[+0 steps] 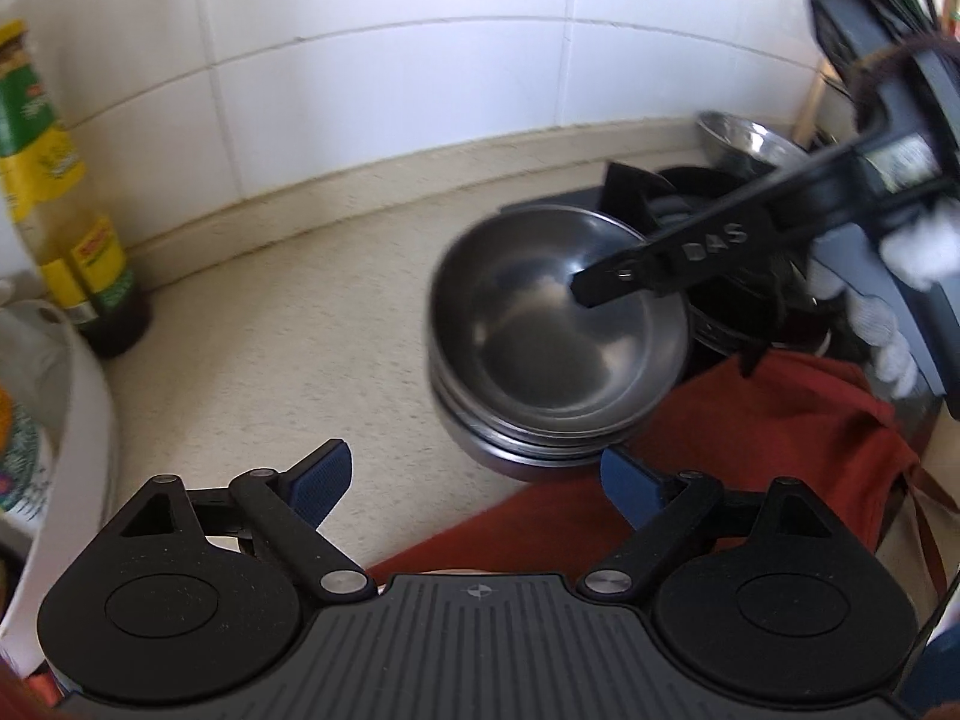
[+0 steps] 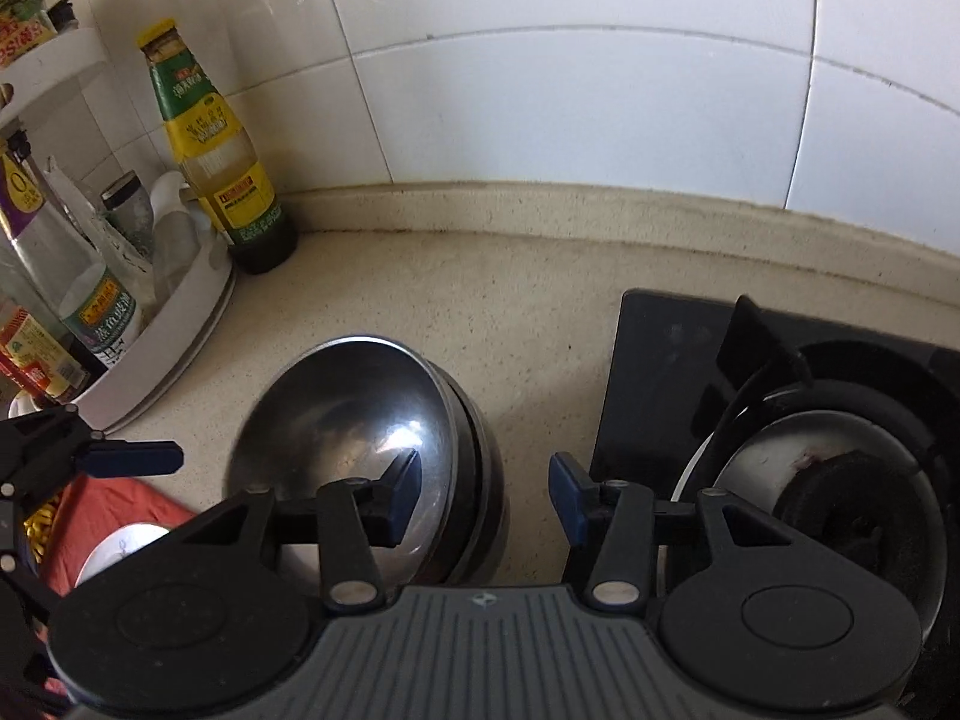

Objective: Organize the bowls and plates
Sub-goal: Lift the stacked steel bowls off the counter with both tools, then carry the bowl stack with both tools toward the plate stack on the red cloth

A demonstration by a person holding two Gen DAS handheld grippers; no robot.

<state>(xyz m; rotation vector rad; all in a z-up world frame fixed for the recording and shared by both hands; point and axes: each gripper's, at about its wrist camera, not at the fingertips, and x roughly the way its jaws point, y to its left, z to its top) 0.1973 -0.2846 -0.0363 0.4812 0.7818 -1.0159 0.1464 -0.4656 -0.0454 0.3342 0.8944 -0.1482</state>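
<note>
My left gripper (image 1: 474,480) stood wide open with nothing between its blue pads, hovering over the beige counter (image 1: 270,360) just short of the stack of steel bowls (image 1: 558,336). My right gripper (image 2: 485,495) was parted too, gripping nothing: its left finger (image 2: 399,498) reached inside the tilted top bowl (image 2: 348,420) and its other finger hung outside the rim, neither pressing on the metal. The stack sat on the counter between a sauce bottle (image 2: 222,156) by the tiled wall and the black stove (image 2: 780,420) (a red cloth (image 1: 750,438) lay just beside it).
</note>
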